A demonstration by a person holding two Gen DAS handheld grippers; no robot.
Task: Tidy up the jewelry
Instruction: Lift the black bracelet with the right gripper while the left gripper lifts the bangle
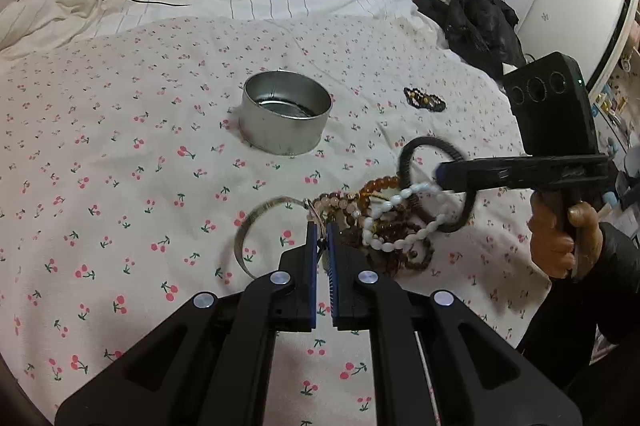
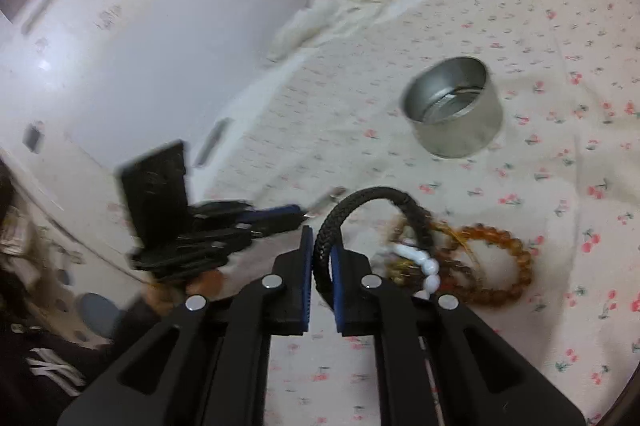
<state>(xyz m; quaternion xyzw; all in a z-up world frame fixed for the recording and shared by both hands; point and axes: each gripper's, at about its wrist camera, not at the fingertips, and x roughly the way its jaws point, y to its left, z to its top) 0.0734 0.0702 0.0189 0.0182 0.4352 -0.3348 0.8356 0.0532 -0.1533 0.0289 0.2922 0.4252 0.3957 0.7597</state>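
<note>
On a cherry-print bedsheet (image 1: 120, 154), my left gripper (image 1: 322, 226) is clenched on a thin silver bangle (image 1: 256, 222) & my right gripper (image 2: 321, 246) on a black braided bracelet (image 2: 360, 202), both snagged in a bead-bracelet pile (image 1: 384, 222); I'd lift slowly, shake free, then carry to the far round metal tin (image 1: 286, 114).

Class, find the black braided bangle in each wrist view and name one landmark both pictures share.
Left wrist view: the black braided bangle is right of centre, clamped by the right tool entering from the right.
Right wrist view: the bangle arches at centre, pinched between that tool's own fingers.
Shared landmark: the round metal tin on the cherry-print bedspread.
</note>
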